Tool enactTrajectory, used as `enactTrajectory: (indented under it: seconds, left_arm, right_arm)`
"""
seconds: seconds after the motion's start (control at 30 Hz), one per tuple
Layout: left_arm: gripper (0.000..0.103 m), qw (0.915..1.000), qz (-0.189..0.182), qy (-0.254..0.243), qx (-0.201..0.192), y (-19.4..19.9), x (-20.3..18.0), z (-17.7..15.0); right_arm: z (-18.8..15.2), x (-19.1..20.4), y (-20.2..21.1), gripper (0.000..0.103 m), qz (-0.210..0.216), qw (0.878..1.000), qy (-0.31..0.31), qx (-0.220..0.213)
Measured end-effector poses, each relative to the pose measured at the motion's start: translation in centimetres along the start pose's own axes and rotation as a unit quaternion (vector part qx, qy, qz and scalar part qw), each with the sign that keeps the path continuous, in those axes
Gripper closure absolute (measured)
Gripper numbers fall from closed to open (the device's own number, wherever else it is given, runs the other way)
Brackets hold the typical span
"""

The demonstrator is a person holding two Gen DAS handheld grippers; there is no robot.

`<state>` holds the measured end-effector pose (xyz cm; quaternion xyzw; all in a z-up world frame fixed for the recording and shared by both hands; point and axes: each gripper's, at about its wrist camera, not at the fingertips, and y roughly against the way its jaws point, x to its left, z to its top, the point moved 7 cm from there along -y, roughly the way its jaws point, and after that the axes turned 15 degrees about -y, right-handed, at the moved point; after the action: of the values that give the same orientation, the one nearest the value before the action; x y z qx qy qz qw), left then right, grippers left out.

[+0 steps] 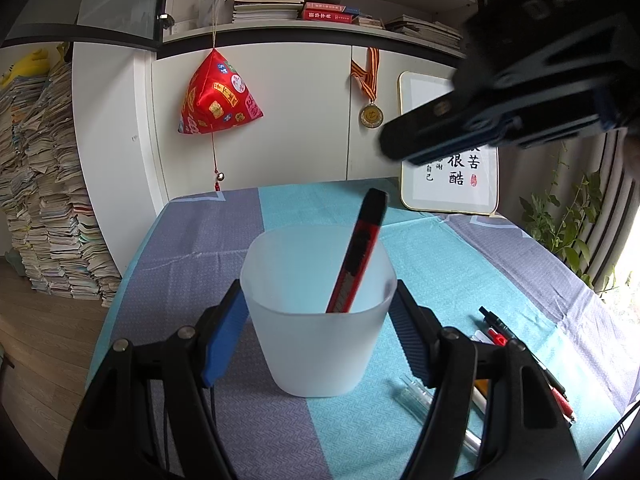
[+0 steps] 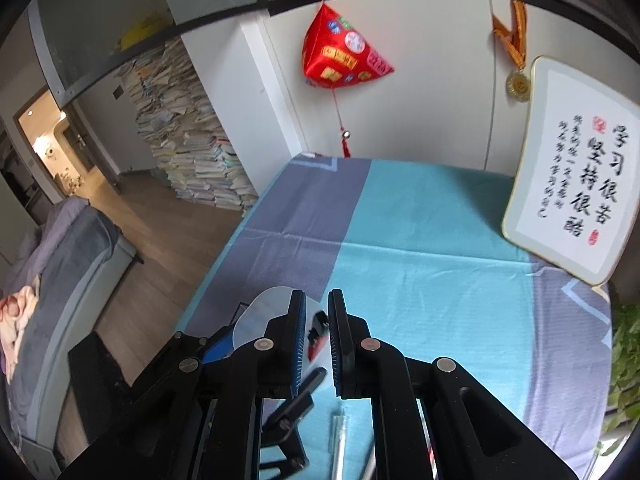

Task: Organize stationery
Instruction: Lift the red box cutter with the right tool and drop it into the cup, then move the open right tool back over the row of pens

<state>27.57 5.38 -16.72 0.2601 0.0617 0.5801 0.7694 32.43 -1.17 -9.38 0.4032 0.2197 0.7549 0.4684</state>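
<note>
A frosted translucent cup (image 1: 316, 344) stands on the tablecloth in the left wrist view, and my left gripper (image 1: 316, 292) is shut on it, blue pads pressed on both sides. A red and black utility knife (image 1: 356, 256) leans inside the cup, top end sticking out. My right gripper (image 1: 404, 144) hovers above and to the right of the cup, apart from the knife. In the right wrist view, the right gripper (image 2: 316, 308) is shut with nothing between its fingers, and the cup (image 2: 264, 308) shows just beyond them. Several pens (image 1: 500, 334) and a clear pen (image 1: 416, 396) lie right of the cup.
The table wears a blue and grey cloth (image 2: 420, 232). A framed calligraphy board (image 2: 572, 200) leans on the wall at the back right. A red hanging ornament (image 1: 218, 96) and a medal (image 1: 371, 114) hang on the cabinet doors. A potted plant (image 1: 560, 216) stands at the right edge.
</note>
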Motion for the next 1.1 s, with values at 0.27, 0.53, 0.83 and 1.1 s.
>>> enactTrajectory:
  seconds: [0.27, 0.53, 0.83, 1.1]
  left_arm:
    - [0.034, 1.0, 0.001, -0.001, 0.0, 0.0, -0.1, 0.0]
    - [0.034, 1.0, 0.002, -0.003, 0.001, -0.1, 0.0, -0.1]
    - [0.034, 1.0, 0.002, -0.003, 0.002, 0.0, 0.0, -0.1]
    - [0.034, 1.0, 0.001, -0.004, 0.002, 0.0, 0.0, -0.1]
  right_arm:
    - [-2.5, -5.7, 2.0, 0.093, -0.071, 0.997, -0.014, 0.014]
    - [-7.4, -12.6, -0.4, 0.093, -0.137, 0.986, -0.054, 0.083]
    - [-8.5, -14.3, -1.9, 0.093, -0.133, 0.983, -0.081, 0.096]
    - [-8.4, -14.3, -3.8, 0.093, -0.142, 0.98, -0.085, 0.113]
